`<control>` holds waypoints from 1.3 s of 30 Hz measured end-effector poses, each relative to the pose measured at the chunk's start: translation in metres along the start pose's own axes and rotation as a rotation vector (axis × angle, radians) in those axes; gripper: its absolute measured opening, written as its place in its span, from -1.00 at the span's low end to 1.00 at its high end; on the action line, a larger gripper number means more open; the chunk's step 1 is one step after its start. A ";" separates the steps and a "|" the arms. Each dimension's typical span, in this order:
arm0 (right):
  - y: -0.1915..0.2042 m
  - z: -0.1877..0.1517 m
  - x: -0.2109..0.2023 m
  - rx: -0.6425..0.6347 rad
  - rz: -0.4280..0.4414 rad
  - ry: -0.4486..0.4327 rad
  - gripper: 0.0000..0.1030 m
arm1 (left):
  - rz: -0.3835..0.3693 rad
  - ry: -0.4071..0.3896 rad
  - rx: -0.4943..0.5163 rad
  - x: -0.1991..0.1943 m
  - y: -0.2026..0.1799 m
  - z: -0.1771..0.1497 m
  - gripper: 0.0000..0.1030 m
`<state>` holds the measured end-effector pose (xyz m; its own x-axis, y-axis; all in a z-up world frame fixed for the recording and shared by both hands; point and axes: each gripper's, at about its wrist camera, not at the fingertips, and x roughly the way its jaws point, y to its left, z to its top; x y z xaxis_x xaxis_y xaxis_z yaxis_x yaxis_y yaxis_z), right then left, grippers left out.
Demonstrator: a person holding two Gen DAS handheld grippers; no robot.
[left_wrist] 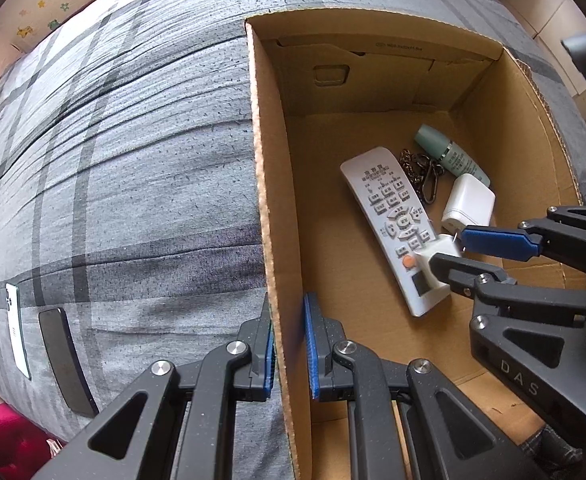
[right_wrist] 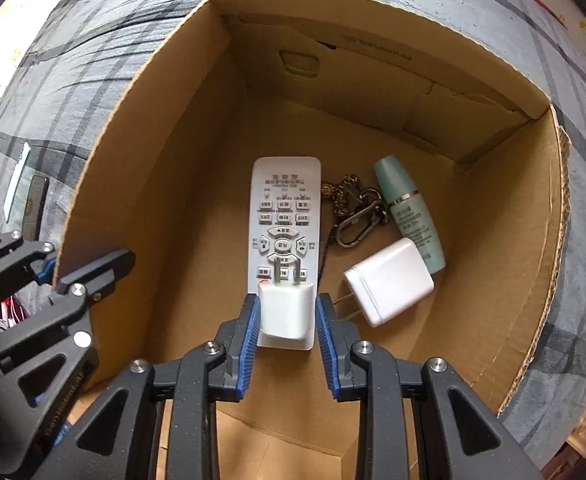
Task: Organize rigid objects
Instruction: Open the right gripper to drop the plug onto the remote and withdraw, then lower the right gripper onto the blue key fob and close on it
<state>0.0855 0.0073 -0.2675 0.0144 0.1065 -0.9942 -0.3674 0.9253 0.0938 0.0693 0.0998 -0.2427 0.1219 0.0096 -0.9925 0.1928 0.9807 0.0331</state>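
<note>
The left gripper point(left_wrist: 289, 350) pinches the cardboard box's wall point(left_wrist: 277, 208); the right gripper point(right_wrist: 287, 316), barely parted, brackets a smooth white charger point(right_wrist: 285, 312) over the remote point(right_wrist: 283, 216).

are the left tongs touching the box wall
Touching: the left wrist view shows the left tongs clamped on the cardboard box wall, a blue pad pressed against each side.

You see a plain brown cardboard box point(right_wrist: 505, 240) on a grey plaid cover point(left_wrist: 133, 168). Inside lie a light-grey remote point(right_wrist: 283, 216), two white chargers point(right_wrist: 389, 280), a pale teal bottle point(right_wrist: 409, 208) and a dark brassy keychain point(right_wrist: 353, 212). Your gripper pads point(right_wrist: 249, 340) are blue on black frames.
</note>
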 end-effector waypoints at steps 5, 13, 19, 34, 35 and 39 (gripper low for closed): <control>0.008 0.003 -0.010 -0.012 -0.001 -0.026 -0.21 | -0.004 -0.002 0.007 -0.001 -0.001 0.000 -0.74; 0.009 -0.008 -0.046 -0.007 -0.009 -0.092 -0.04 | 0.000 -0.001 0.016 0.000 -0.001 -0.001 -0.74; 0.003 -0.017 -0.073 0.024 -0.011 -0.144 0.41 | 0.003 0.001 0.024 0.000 -0.002 0.000 -0.74; -0.082 -0.055 -0.131 0.313 -0.075 -0.264 0.98 | 0.004 0.003 0.042 0.000 0.001 0.001 -0.74; -0.092 -0.059 -0.133 0.346 -0.086 -0.267 0.98 | 0.003 0.003 0.041 0.000 0.001 0.000 -0.74; -0.128 -0.076 -0.129 0.459 -0.116 -0.252 0.98 | 0.005 0.003 0.042 0.000 0.002 -0.001 -0.74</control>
<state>0.0604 -0.1529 -0.1548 0.2741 0.0256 -0.9614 0.0936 0.9942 0.0531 0.0689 0.1017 -0.2424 0.1198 0.0152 -0.9927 0.2328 0.9716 0.0430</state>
